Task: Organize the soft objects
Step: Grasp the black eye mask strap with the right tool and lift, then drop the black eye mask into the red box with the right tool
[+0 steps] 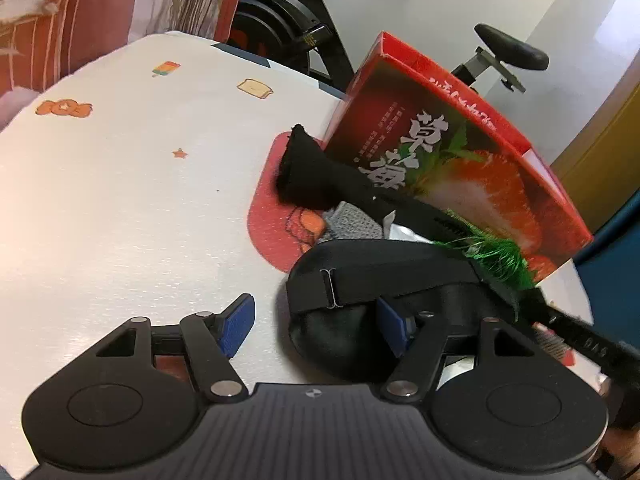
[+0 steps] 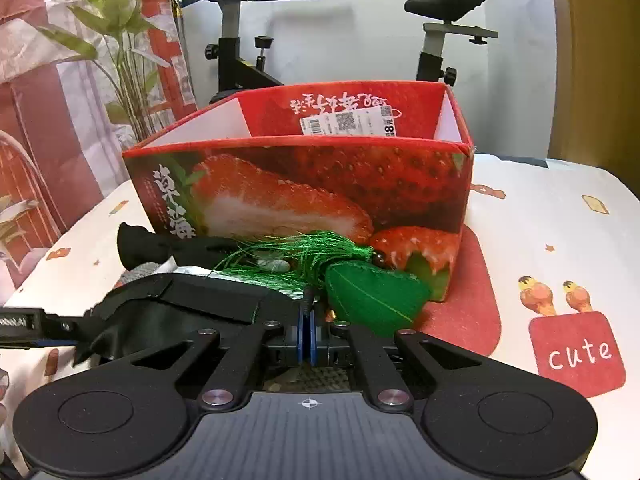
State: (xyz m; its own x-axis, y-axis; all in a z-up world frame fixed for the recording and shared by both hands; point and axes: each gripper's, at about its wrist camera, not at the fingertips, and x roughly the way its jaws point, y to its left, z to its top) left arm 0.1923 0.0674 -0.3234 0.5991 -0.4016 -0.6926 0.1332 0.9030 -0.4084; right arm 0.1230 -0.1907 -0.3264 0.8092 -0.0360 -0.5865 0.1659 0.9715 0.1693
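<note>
Red strawberry box point(image 2: 304, 184) stands on the table point(image 2: 560, 240), soft things piled just before it. Left tongs point(image 1: 316, 328) gape at the black eye mask point(image 1: 360, 280). Right tongs point(image 2: 307, 336) are pinched together on a thin dark cord point(image 2: 307, 300) by the green leaf pouch point(image 2: 372, 300).

An exercise bike point(image 2: 248, 52) is standing behind the worktop point(image 1: 120, 184), a leafy plant point(image 2: 120, 40) and a patterned red curtain point(image 1: 80, 12) hanging beside that bike

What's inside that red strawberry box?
The strawberry box shows only its red back wall with a white price label and pale side panels. Its front wall hides the bottom, so anything lying there cannot be seen.
</note>
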